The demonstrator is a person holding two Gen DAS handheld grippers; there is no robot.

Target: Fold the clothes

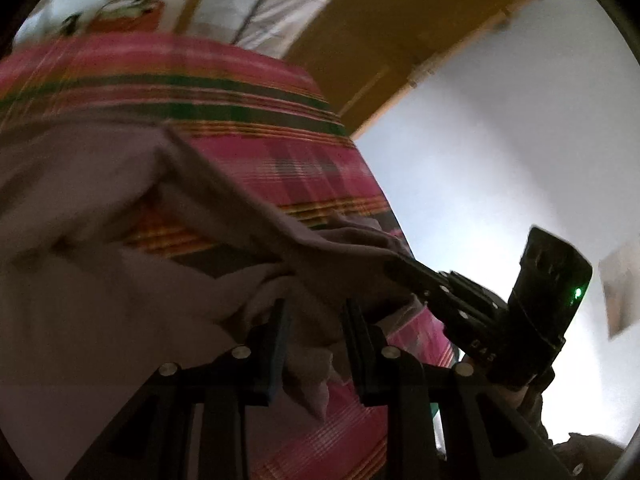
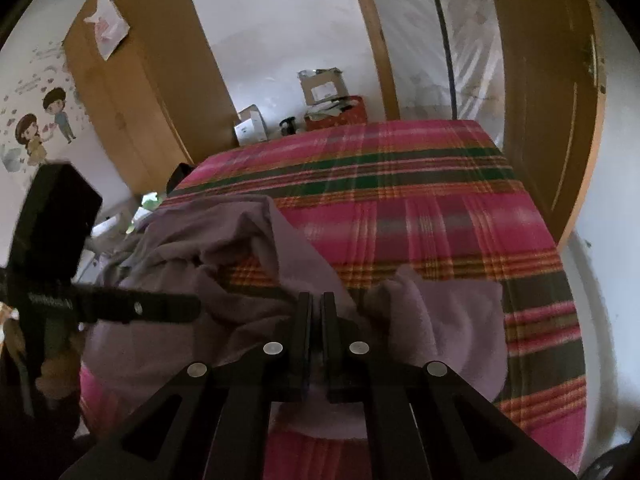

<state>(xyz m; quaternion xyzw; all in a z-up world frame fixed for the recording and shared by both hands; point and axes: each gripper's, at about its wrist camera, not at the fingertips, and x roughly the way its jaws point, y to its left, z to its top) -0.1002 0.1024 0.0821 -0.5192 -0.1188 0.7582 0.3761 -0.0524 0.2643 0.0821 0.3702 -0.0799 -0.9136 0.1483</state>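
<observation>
Mauve, soft and limp, the garment [image 2: 224, 248] lies rumpled on the plaid bed [image 2: 420, 208] near its front edge, both the left claw [image 1: 316, 344] and right claw [image 2: 317, 320] pinched on its folds; hems likely hold best.

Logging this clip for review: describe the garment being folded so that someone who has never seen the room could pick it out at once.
Start at the bed with the pink, green and orange plaid blanket that fills the room's middle. On its near left part lies a crumpled mauve garment, pinched by the right gripper and the left gripper. It is the only plain, unpatterned cloth on the bed.
</observation>
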